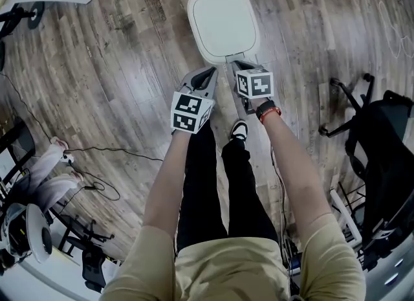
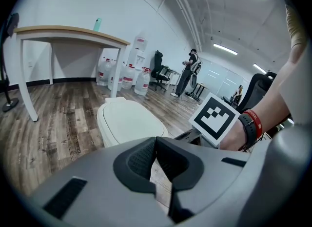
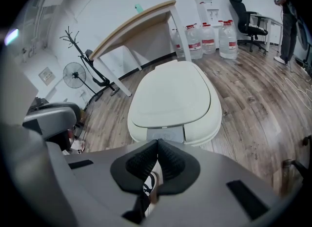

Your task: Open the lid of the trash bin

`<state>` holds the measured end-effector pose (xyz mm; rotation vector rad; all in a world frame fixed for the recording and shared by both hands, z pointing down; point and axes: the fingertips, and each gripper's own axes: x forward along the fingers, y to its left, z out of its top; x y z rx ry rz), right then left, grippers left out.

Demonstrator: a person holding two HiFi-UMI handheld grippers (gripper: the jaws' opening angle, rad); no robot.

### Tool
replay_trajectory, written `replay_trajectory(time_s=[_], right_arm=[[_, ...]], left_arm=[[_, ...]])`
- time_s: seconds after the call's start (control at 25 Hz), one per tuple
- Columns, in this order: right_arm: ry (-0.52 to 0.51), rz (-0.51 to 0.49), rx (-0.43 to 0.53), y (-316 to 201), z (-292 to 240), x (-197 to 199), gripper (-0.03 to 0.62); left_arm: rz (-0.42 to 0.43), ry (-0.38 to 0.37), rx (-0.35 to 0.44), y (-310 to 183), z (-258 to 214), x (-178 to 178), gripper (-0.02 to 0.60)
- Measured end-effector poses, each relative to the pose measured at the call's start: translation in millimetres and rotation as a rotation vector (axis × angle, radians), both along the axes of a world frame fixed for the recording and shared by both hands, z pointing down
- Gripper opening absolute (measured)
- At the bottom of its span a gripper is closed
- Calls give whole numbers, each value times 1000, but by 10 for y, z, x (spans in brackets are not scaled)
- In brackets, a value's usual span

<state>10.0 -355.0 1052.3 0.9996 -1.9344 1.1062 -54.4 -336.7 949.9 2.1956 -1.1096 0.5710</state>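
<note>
Head view: one trash bin (image 1: 193, 31) stands on the wood floor (image 1: 116, 66), its single lid (image 1: 225, 18) down, contents hidden. Two grippers hover just before it. Left gripper view: the left gripper (image 2: 156, 140) has its jaws pressed together, empty. Right gripper view: the right gripper (image 3: 157, 145) has its jaws pressed together too, empty.

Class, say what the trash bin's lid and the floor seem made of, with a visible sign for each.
Lid: likely moulded plastic, off-white, smooth, slight sheen; rounded edges, no grain. Floor: grey-brown planks with grain and joints, matte; wood, laminate or vinyl, cannot tell which.
</note>
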Motion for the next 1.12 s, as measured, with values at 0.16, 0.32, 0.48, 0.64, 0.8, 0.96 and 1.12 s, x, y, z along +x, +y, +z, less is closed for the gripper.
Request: replay_trajectory(time_s=[0.16, 0.32, 0.48, 0.64, 0.8, 0.96, 1.12], right_arm=[[4, 5, -4, -1, 19, 13, 16], [11, 15, -14, 4, 30, 15, 17], [18, 7, -34, 0, 48, 8, 16], [40, -14, -32, 2, 59, 3, 17], [43, -31, -25, 14, 63, 5, 16], [57, -40, -19, 9, 75, -21, 17], [58, -53, -31, -7, 94, -40, 17]], left_arm=[[-3, 8, -11, 10, 31, 27, 25], [-7, 23, -26, 47, 37, 49, 25], [-26, 20, -52, 81, 99, -15, 25], [-46, 20, -70, 115, 152, -96, 25], [-54, 21, -75, 145, 149, -136, 25], [-55, 33, -79, 153, 150, -151, 25], [-50, 36, -77, 147, 151, -155, 25]])
